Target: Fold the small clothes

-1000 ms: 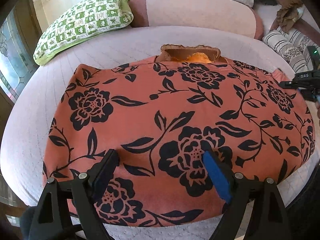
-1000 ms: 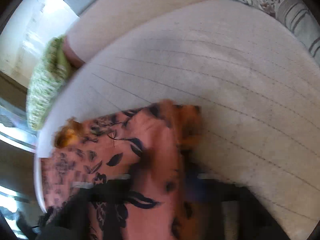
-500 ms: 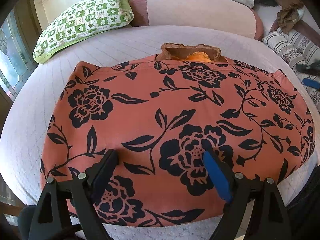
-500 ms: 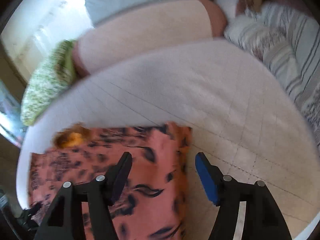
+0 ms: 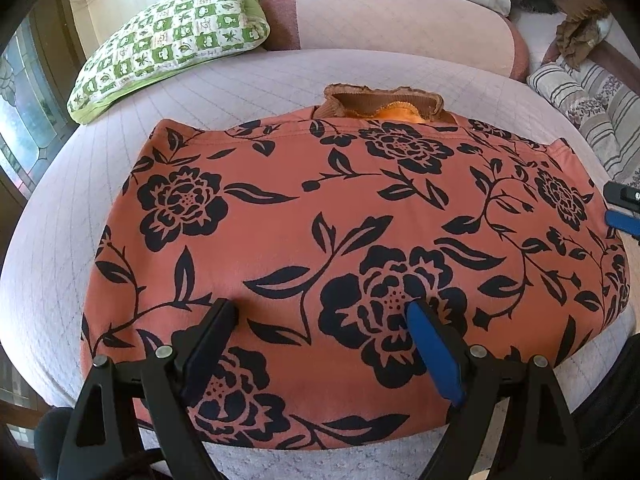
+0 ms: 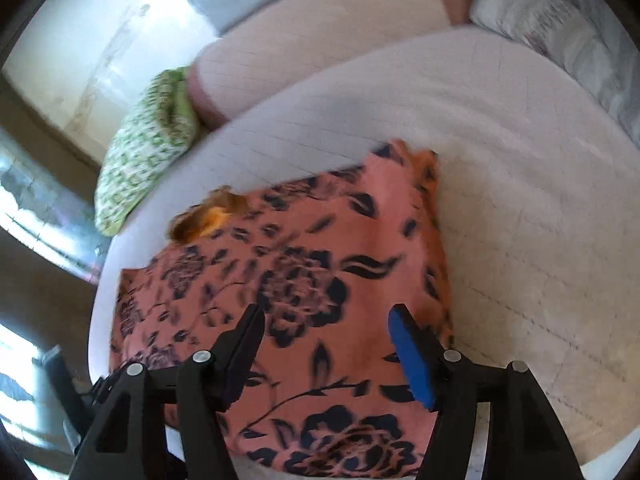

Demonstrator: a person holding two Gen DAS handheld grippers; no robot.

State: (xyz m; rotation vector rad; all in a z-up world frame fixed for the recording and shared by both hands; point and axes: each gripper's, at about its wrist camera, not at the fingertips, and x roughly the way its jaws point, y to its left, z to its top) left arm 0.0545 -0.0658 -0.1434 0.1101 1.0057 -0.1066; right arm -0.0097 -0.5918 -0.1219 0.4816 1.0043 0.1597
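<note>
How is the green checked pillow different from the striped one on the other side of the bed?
The green checked pillow has small green-and-white squares with leaf motifs; the striped pillow has grey and cream bands. The green one lies at the bed's far left and looks plump, while the striped one lies at the far right, partly cut off. Both rest along the bed's edge, apart from the floral garment.

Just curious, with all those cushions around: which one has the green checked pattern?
The green checked pillow at the far left of the bed. The bolster beside it is plain pink; the cushions on the right are striped.
</note>
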